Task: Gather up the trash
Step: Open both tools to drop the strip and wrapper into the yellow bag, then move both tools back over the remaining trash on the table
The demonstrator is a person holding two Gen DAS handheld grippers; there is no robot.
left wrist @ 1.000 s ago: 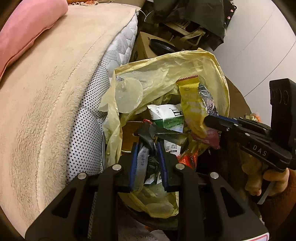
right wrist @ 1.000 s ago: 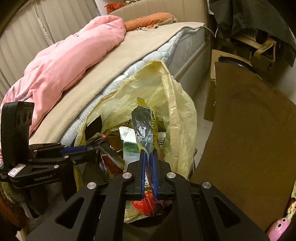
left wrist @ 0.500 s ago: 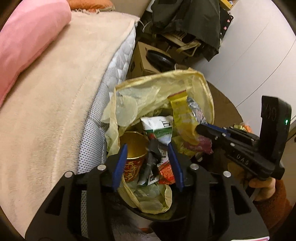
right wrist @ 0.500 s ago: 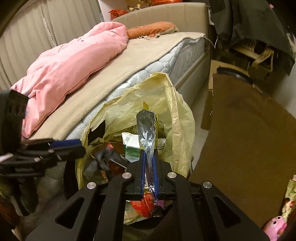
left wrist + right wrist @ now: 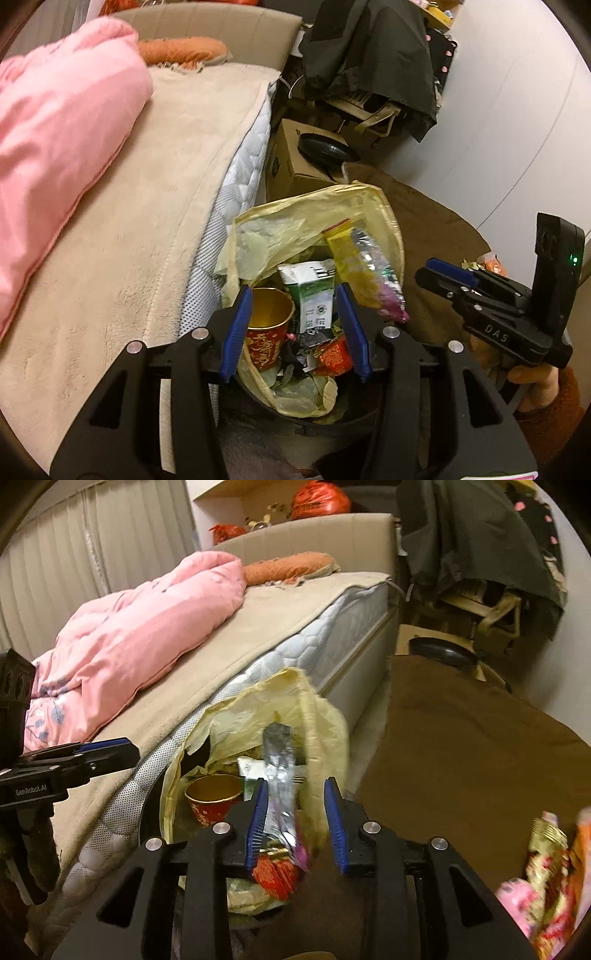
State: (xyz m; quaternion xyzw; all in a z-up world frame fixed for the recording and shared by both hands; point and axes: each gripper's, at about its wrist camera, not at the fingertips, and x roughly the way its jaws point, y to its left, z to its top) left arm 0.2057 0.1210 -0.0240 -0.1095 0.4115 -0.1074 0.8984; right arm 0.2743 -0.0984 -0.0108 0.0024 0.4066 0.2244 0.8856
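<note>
Both my tools hang over the yellow trash bag, which sits in a dark bin just beside the mattress. My left gripper is spread wide with nothing between its blue pads, framing the red paper cup and the green-and-white carton inside the bag. My right gripper is open too; the foil snack wrapper stands between its fingers, apparently free and leaning on the bag's far wall. To finish this drop well, I'd judge the wrapper should settle below the rim, so I'd back the right tool straight out without brushing the foil or dragging the thin plastic. More wrappers lie at my lower right, probably next.
</note>
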